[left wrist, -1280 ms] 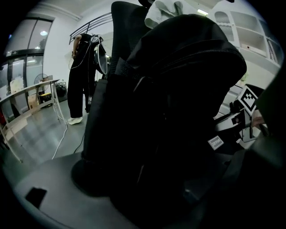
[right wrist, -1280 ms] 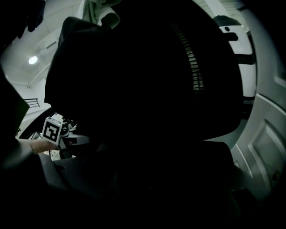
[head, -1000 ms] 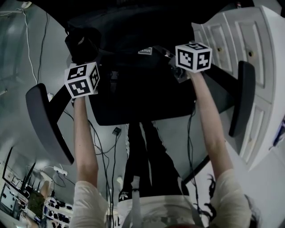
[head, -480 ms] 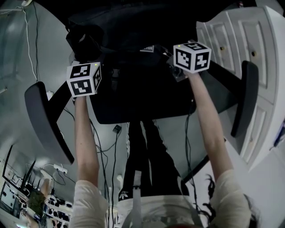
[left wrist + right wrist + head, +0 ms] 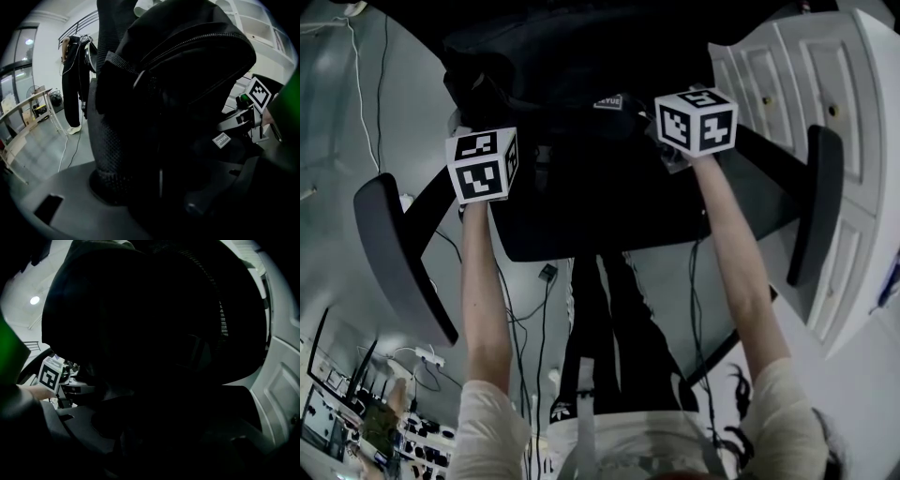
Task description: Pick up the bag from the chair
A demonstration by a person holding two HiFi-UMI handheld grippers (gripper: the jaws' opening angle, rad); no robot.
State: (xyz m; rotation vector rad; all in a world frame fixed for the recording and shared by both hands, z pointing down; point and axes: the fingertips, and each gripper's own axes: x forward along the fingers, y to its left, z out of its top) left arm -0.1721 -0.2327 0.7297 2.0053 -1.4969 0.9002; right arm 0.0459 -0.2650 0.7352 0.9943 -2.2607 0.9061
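with left hand-held gripper [image 5: 154, 206] and right hand-held gripper [image 5: 150, 446] gaping round the bag [image 5: 187, 89], pinch firm fabric, lift level off chair [image 5: 394, 253].

One black backpack [image 5: 572, 56], one office chair [image 5: 600, 220] with two armrests [image 5: 394, 253], two grippers, the left gripper [image 5: 478, 117] and right gripper [image 5: 661, 131], and one white cabinet [image 5: 806, 75].

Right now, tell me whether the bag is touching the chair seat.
Touching. The left gripper view shows the bag standing with its mesh-padded lower edge directly on the grey chair seat, with no gap beneath it.
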